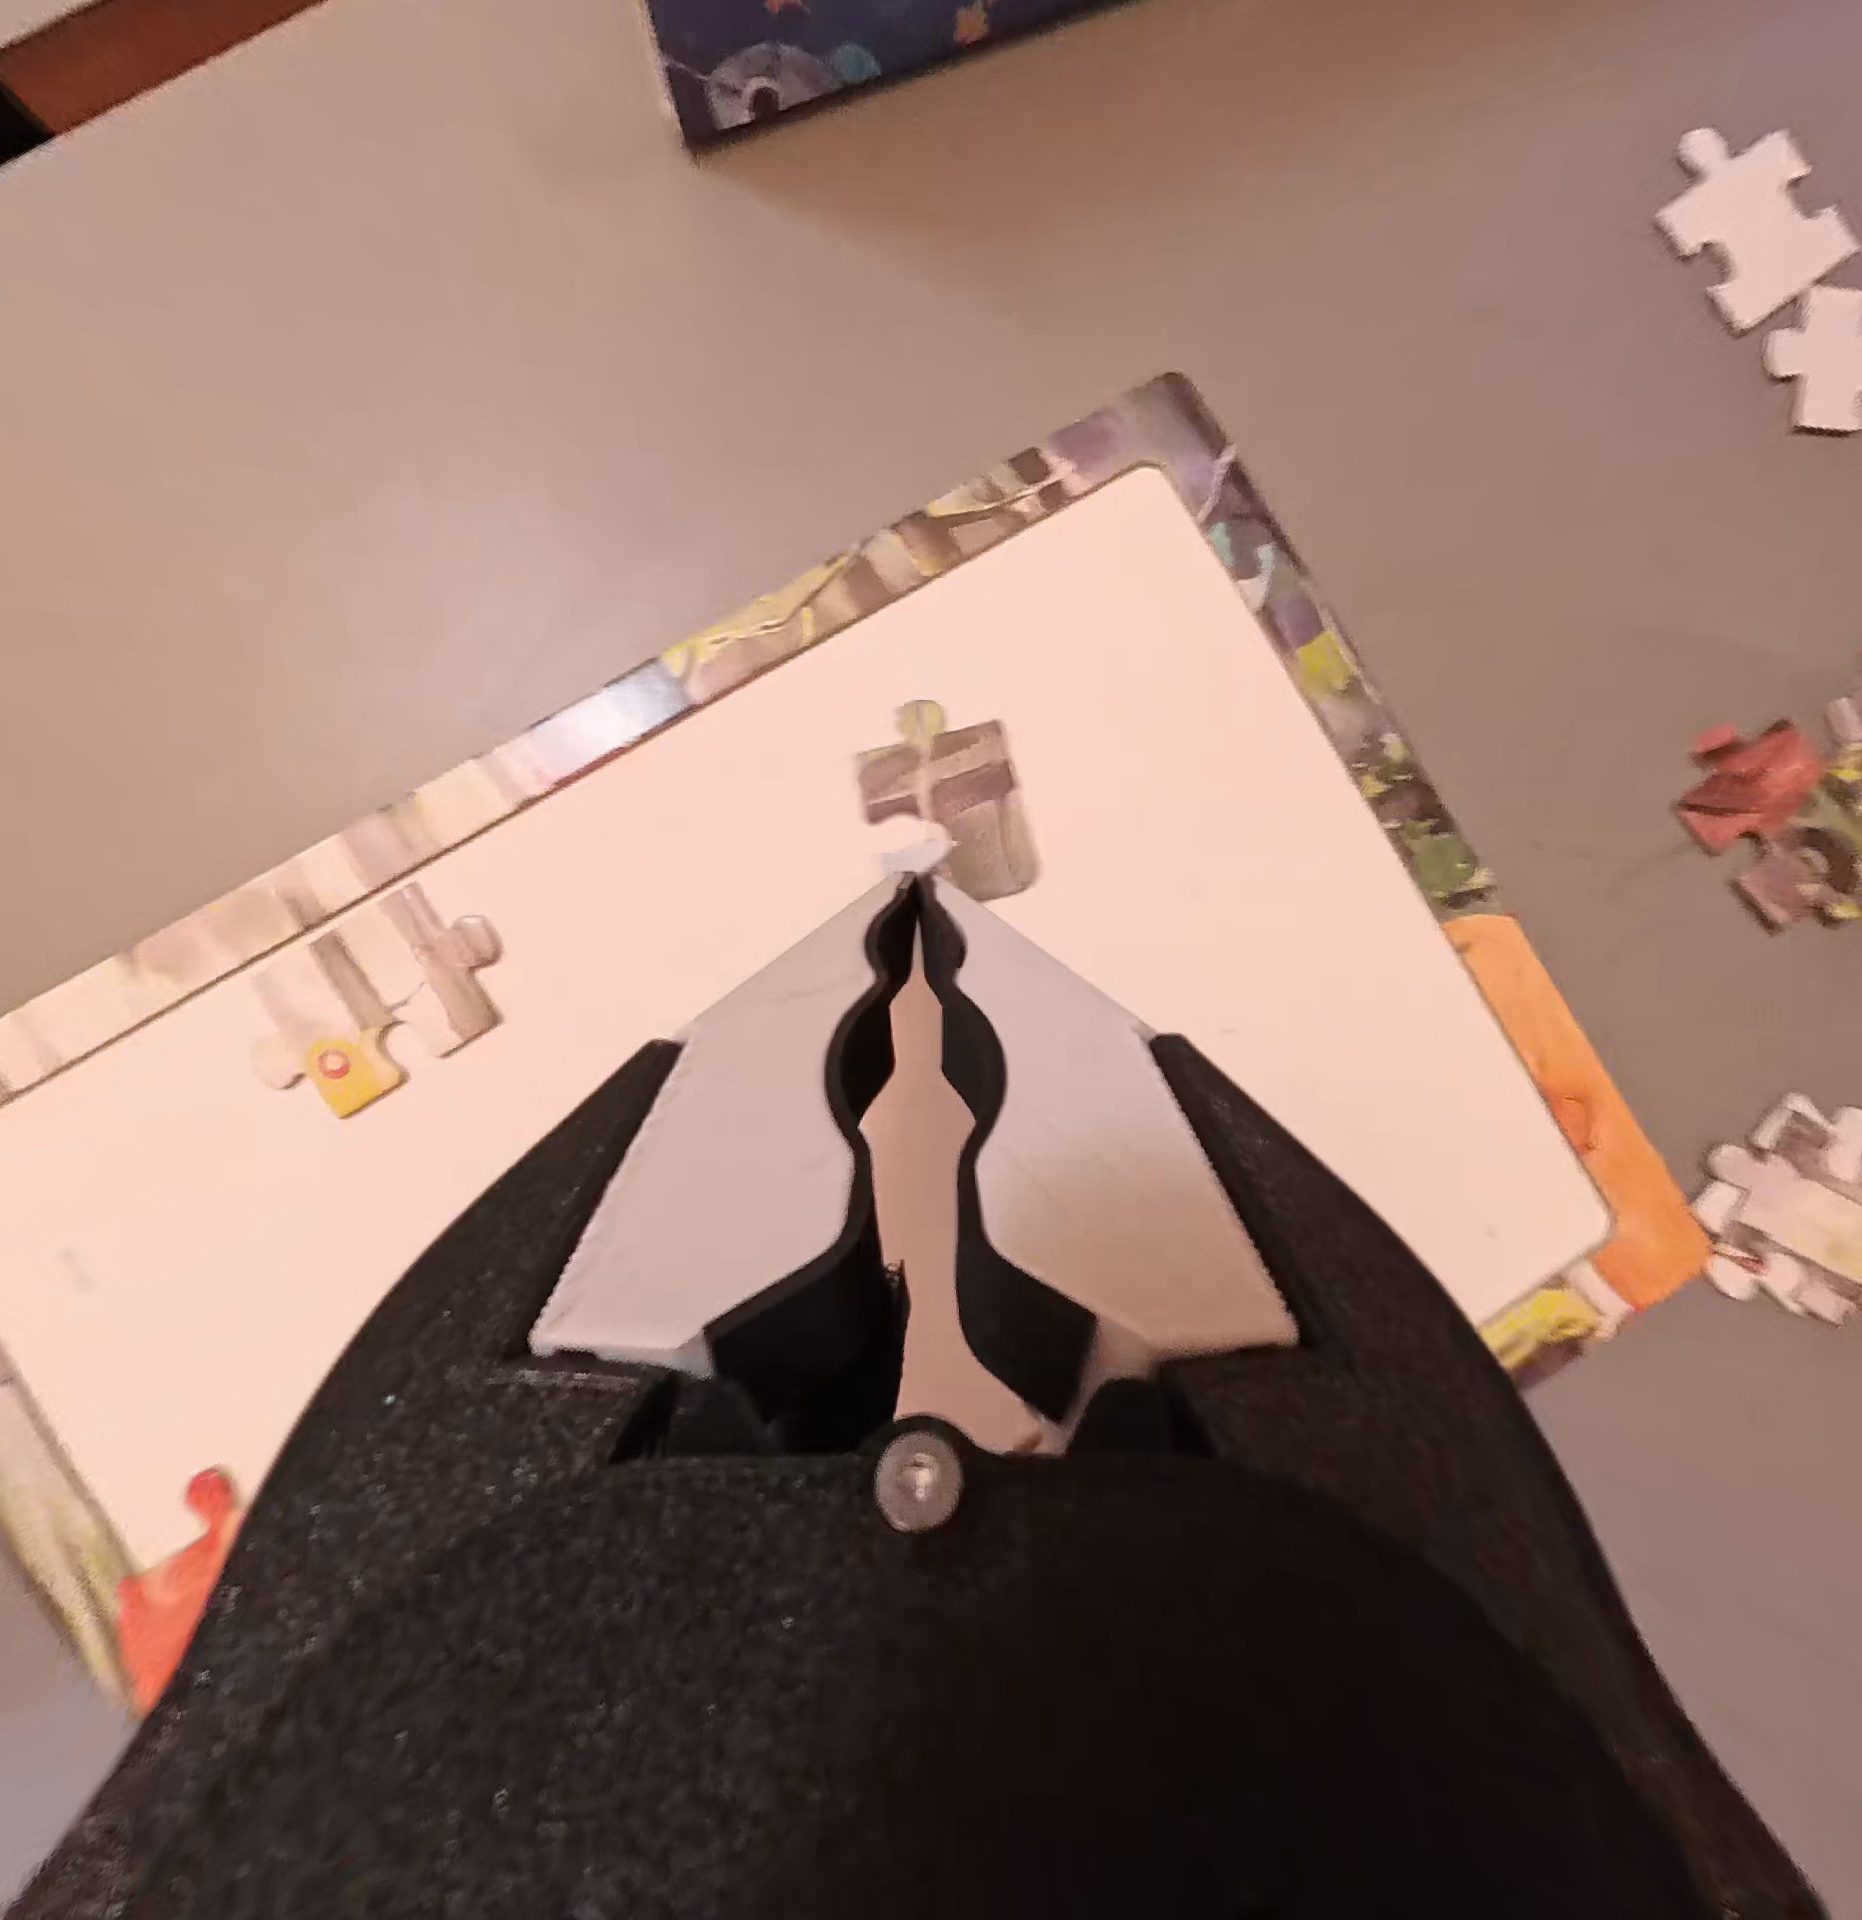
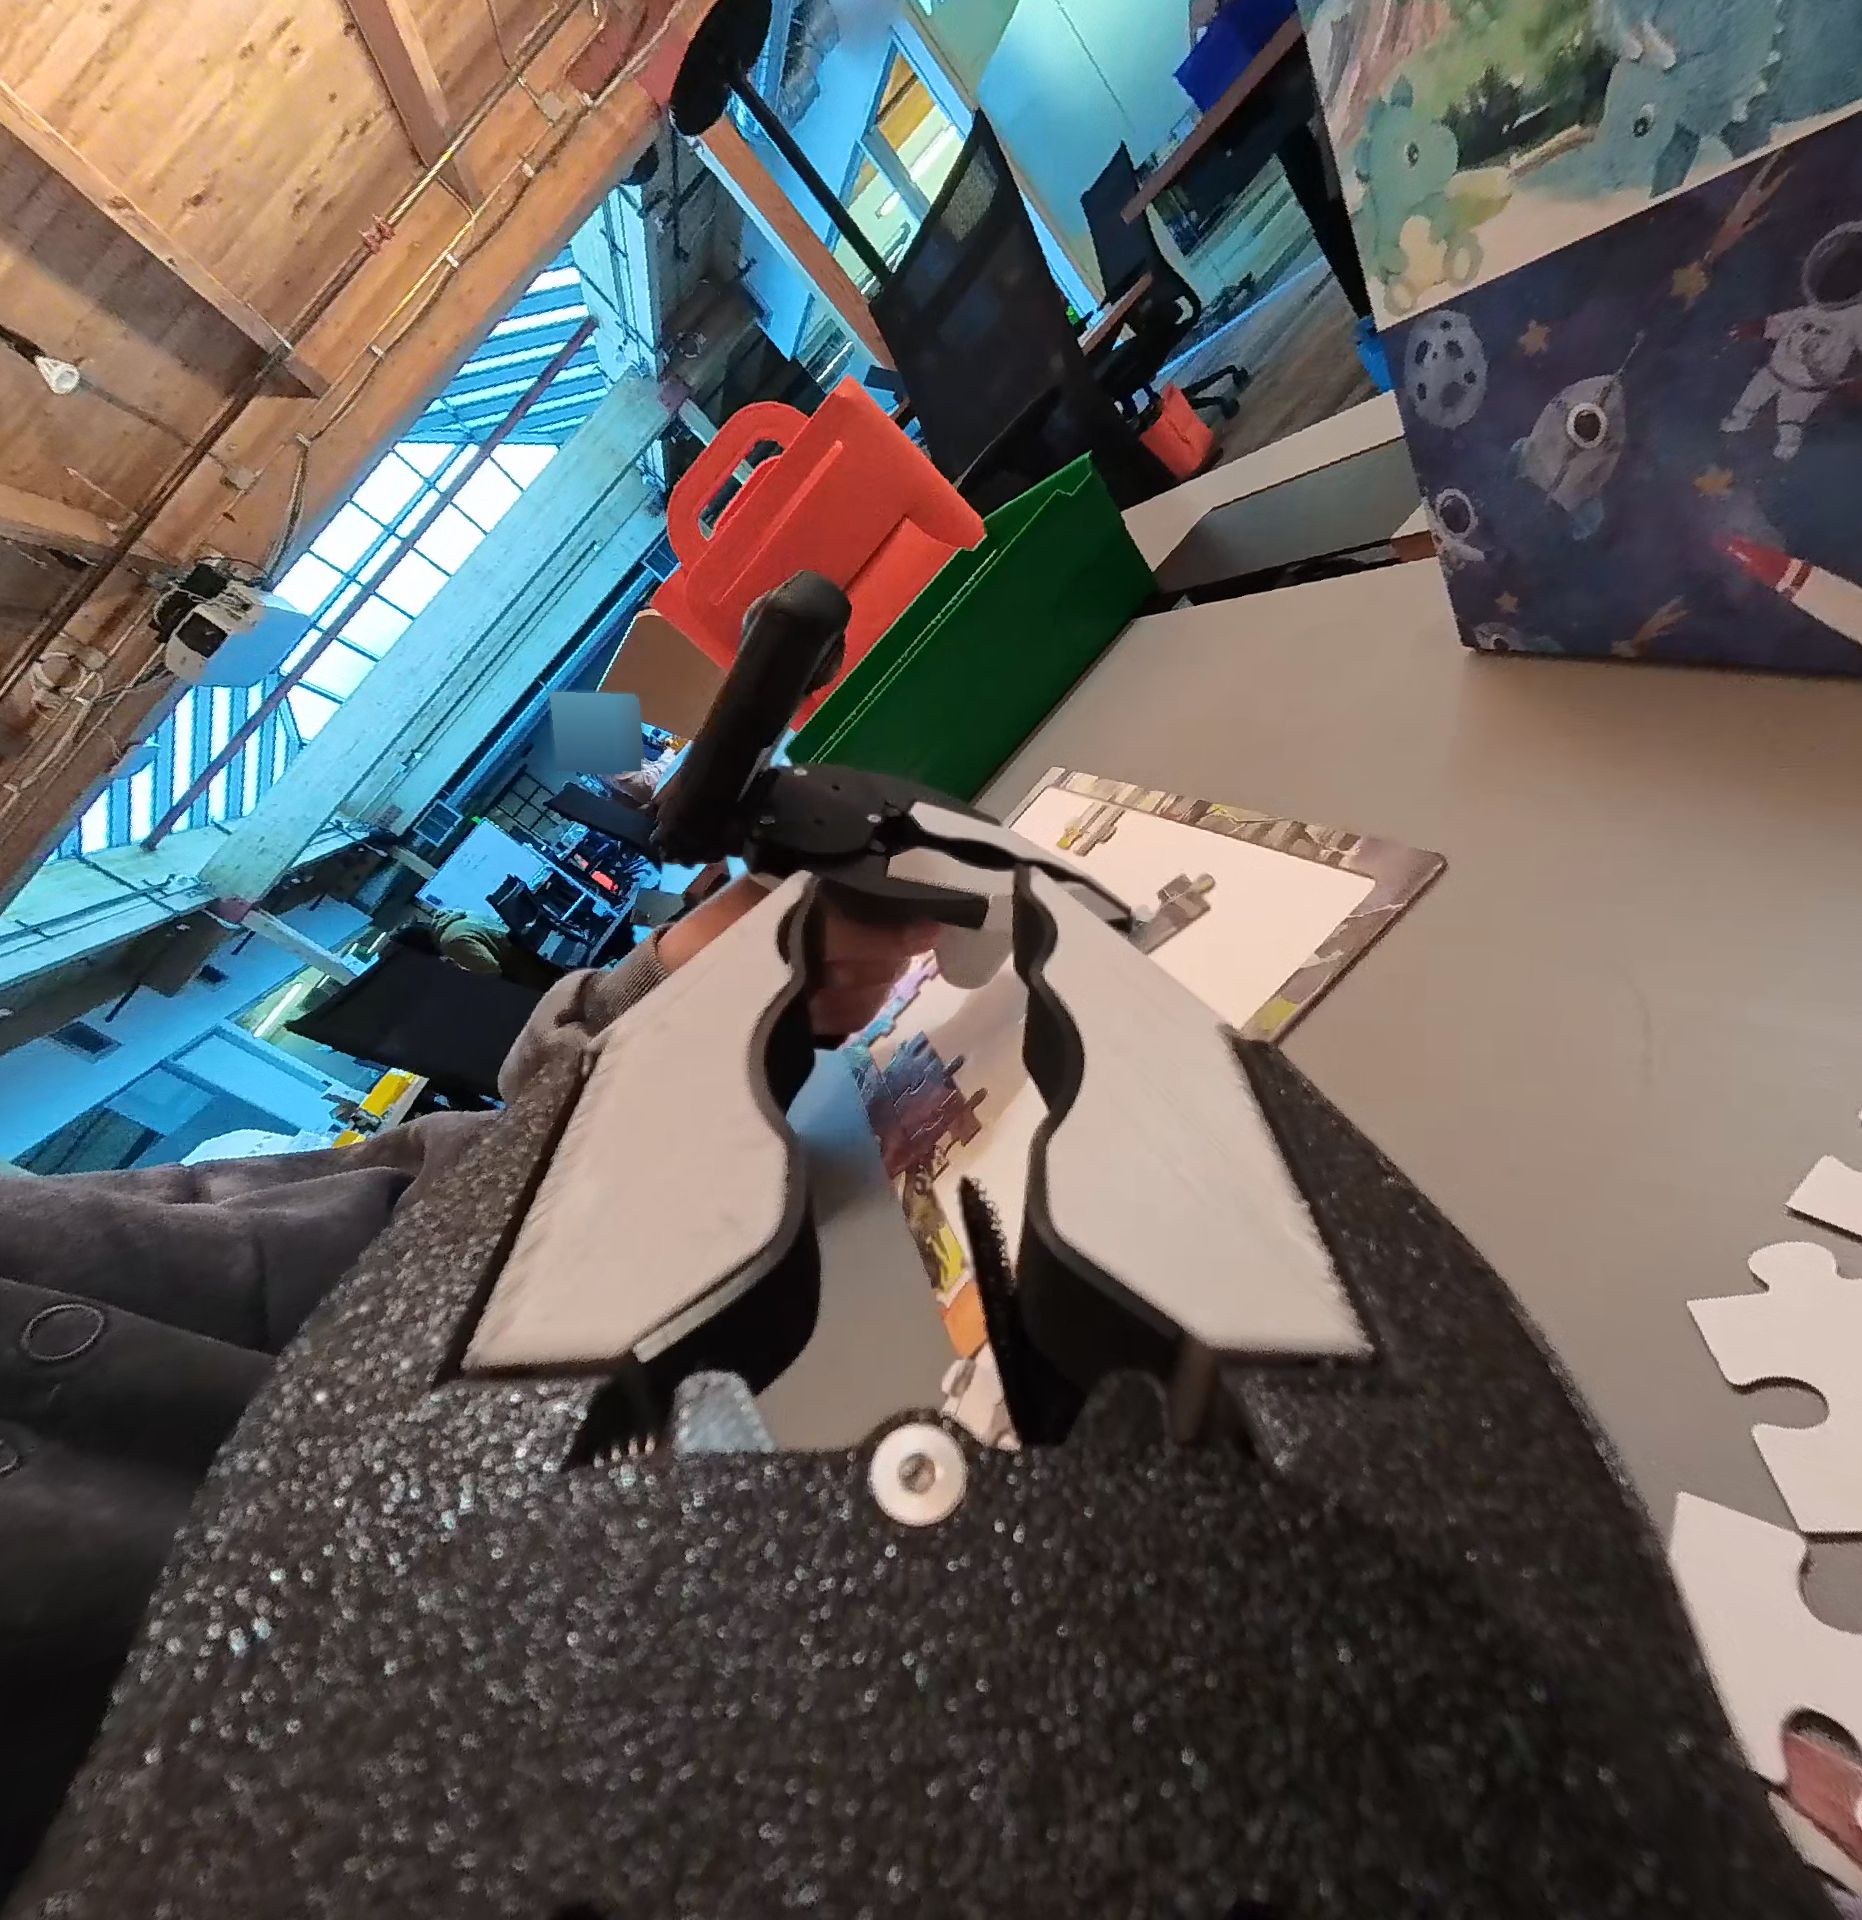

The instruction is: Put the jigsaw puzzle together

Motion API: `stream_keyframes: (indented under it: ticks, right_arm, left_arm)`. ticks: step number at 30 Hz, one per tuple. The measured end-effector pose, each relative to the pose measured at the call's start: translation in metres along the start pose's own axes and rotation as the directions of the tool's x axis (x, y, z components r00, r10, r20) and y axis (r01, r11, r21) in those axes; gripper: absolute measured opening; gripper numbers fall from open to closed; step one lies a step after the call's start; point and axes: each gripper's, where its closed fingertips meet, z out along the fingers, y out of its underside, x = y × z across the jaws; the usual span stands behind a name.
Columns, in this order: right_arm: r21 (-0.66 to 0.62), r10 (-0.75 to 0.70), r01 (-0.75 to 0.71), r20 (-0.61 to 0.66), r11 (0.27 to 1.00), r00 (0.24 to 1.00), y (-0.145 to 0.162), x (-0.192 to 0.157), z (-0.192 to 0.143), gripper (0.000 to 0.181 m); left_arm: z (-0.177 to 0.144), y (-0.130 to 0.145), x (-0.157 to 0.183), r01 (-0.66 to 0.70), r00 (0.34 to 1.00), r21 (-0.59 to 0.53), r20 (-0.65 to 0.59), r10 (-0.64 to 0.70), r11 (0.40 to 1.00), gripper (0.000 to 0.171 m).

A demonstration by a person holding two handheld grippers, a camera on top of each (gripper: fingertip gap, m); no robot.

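Left wrist view, grip: your left gripper (image 1: 914, 883) has its tips pinched together over the puzzle tray (image 1: 1353, 686); a small pale scrap shows at the tips, next to the grey piece (image 1: 948, 800) just ahead. You cannot tell whether the tips actually have that piece.
Left wrist view, tray: another placed piece (image 1: 387, 997) lies ahead to the left, against the tray's far border. Most of the white bed is bare.
Left wrist view, loose pieces: white face-down pieces (image 1: 1758, 239) and printed ones (image 1: 1779, 821) lie on the table (image 1: 387, 416), well off to the right.
Left wrist view, risk: if the pinch catches only a tab, you may drag or tip the piece out of line.
Right wrist view, grip: your right gripper (image 2: 911, 914) is spread wide and carries nothing.
Right wrist view, surroundings: the tray lies ahead, a space-patterned box (image 2: 1654, 468) ahead to the right, white pieces (image 2: 1789, 1351) close at right.
Right wrist view, risk: lowering this gripper could sweep those pieces.
Writing: no readable writing or brand shows.
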Motion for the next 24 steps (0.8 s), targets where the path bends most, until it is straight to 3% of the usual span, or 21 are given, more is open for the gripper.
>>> stream_keyframes:
  ticks: [2,6,9,11,14,16,17,24]
  right_arm:
    - [-0.01,-0.005,0.005,0.002,1.0,1.0,0.002,-0.001,0.001,0.036]
    - [-0.021,-0.009,0.009,-0.003,1.0,1.0,0.004,-0.001,0.002,0.036]
    - [-0.121,-0.106,0.088,-0.155,0.989,0.982,0.019,0.025,0.007,0.033]
    - [-0.318,-0.27,0.175,-0.287,0.932,0.919,0.046,0.051,0.013,0.03]
    - [-0.581,-0.519,0.294,-0.266,0.759,0.813,0.083,0.069,0.025,0.004]
    - [-0.684,-0.61,0.299,-0.269,0.666,0.745,0.097,0.084,0.03,0.0]
    - [-0.716,-0.643,0.298,-0.268,0.631,0.717,0.101,0.091,0.032,0.0]
    - [-0.707,-0.67,0.331,-0.267,0.624,0.692,0.098,0.092,0.046,0.0]
  left_arm:
    - [0.0,-0.001,0.012,0.006,0.998,0.003,-0.055,-0.006,1.0,0.0]
    - [-0.005,-0.003,-0.01,0.019,0.999,0.018,0.029,-0.019,1.0,0.0]
    - [-0.002,0.003,-0.012,0.024,0.999,-0.002,0.025,-0.024,1.0,0.0]
    - [0.001,0.004,-0.008,0.012,1.0,-0.005,0.021,-0.012,1.0,0.0]
    - [0.0,0.004,-0.004,-0.008,1.0,-0.008,0.016,0.008,1.0,0.0]
    - [0.0,0.005,-0.004,-0.007,1.0,-0.007,0.014,0.007,1.0,0.0]
    - [-0.001,0.005,-0.005,-0.003,1.0,-0.007,0.011,0.003,1.0,0.0]
    - [0.0,0.005,0.0,-0.012,1.0,-0.001,-0.015,0.012,1.0,0.0]
